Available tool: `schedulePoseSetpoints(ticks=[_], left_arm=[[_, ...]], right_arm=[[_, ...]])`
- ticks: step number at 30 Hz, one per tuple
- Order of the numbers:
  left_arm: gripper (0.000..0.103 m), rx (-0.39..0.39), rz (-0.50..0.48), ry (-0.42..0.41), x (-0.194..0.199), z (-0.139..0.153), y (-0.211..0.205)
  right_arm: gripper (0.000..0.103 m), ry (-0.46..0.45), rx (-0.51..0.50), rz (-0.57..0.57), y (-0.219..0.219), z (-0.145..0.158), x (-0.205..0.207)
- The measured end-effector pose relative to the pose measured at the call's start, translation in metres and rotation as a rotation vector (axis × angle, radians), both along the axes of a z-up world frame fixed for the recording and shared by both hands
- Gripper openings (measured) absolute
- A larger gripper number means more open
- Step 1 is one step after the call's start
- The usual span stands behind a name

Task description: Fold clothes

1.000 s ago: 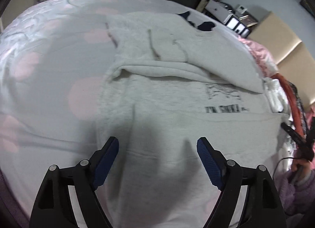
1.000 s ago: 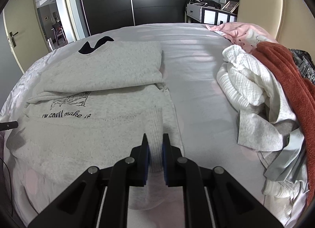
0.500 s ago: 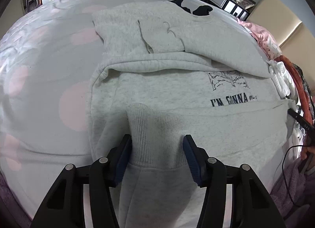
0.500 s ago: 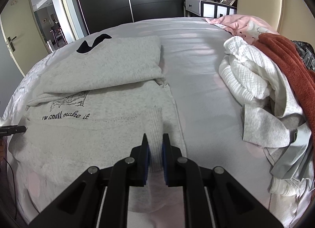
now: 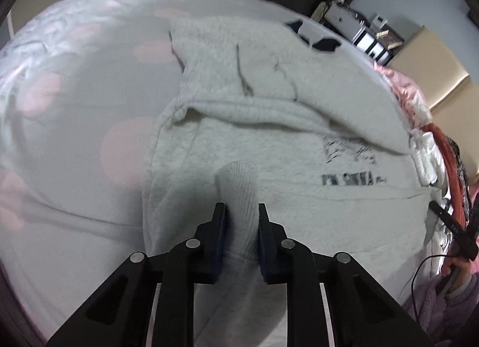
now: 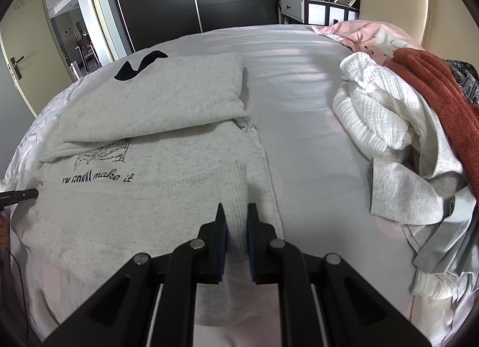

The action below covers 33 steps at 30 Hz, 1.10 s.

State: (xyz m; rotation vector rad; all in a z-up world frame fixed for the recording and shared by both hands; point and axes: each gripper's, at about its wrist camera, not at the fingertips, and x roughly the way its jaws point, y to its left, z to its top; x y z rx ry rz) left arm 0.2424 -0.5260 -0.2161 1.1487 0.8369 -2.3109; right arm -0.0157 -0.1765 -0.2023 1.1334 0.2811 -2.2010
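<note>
Two claws grip the near ribbed hem of the light grey printed sweatshirt [image 6: 167, 167] spread flat on the bed's pale pink-spotted sheet [image 6: 302, 125]: the left claw [image 5: 241, 207], whose jaws have just been closing, pinches a raised fold of hem, and the right claw [image 6: 236, 207] is clamped on the hem near the garment's right edge. Farther off, the sweatshirt's top is folded over above its printed lettering, and a heap of white, grey and rust-red laundry [image 6: 398, 125] lies well apart to the right.
</note>
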Motion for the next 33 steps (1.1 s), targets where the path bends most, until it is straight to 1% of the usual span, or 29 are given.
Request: schedulePoseSetpoints(ticks=[4,6,11,14,16,19,21,22,23,25,30,33], left_arm=[[0.014,-0.097,0.018,0.086,0.018,0.036,0.023],[0.014,-0.141,0.032,0.127,0.026,0.055,0.03],[0.013,-0.214,0.101,0.246,0.055,0.1,0.051],[0.013,-0.255,0.135,0.309,0.072,0.122,0.065],[0.013,-0.269,0.157,0.352,0.087,0.134,0.073],[0.013,-0.294,0.189,0.405,0.108,0.151,0.083],[0.013,-0.314,0.204,0.434,0.119,0.16,0.09],[0.011,-0.332,0.21,0.448,0.125,0.165,0.095],[0.005,-0.352,0.217,0.461,0.13,0.169,0.099],[0.005,-0.376,0.223,0.49,0.142,0.18,0.109],[0.005,-0.425,0.219,0.509,0.166,0.189,0.126],[0.005,-0.435,0.226,0.545,0.186,0.197,0.138]], right_arm=[[0.011,0.071,-0.045,0.011,0.006,0.019,0.012],[0.011,0.115,-0.052,0.014,0.008,0.029,0.021],[0.009,0.231,-0.082,-0.011,0.017,0.058,0.04],[0.009,0.273,-0.145,-0.036,0.029,0.082,0.052],[0.008,0.293,-0.2,-0.057,0.039,0.098,0.061],[0.008,0.338,-0.269,-0.088,0.053,0.123,0.08],[0.008,0.393,-0.299,-0.102,0.062,0.14,0.095],[0.007,0.42,-0.313,-0.108,0.066,0.148,0.102],[0.007,0.445,-0.322,-0.114,0.071,0.155,0.109],[0.007,0.491,-0.339,-0.128,0.079,0.168,0.122],[0.007,0.52,-0.368,-0.143,0.096,0.184,0.145],[0.006,0.553,-0.376,-0.157,0.107,0.191,0.162]])
